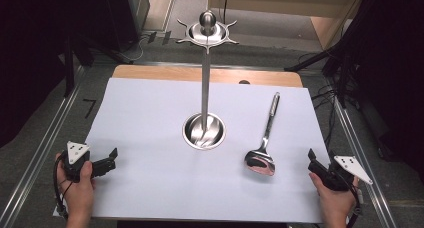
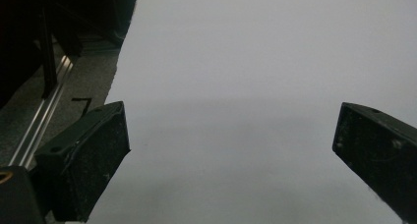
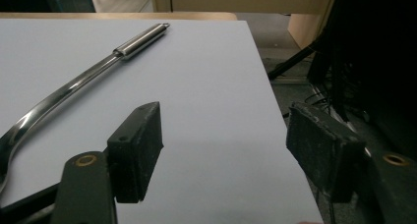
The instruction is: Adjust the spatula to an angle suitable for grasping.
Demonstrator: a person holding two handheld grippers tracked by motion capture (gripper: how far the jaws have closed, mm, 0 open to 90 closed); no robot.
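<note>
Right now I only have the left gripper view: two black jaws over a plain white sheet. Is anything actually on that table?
Observer: Yes. A tall polished steel stand with a round dish base stands upright mid-sheet.
Operator: Anything else lying on the sheet?
Observer: A long stainless steel serving spoon lies right of the stand, bowl toward the person, handle pointing away.
Operator: Is the other hand-held gripper on it?
Observer: No. The right hand-held gripper sits beside the spoon near the white paper sheet's right edge, jaws apart, nothing between them.
Operator: And the one I'm watching?
Observer: The left hand-held gripper rests at the sheet's near-left corner, well clear of the stand.
</note>
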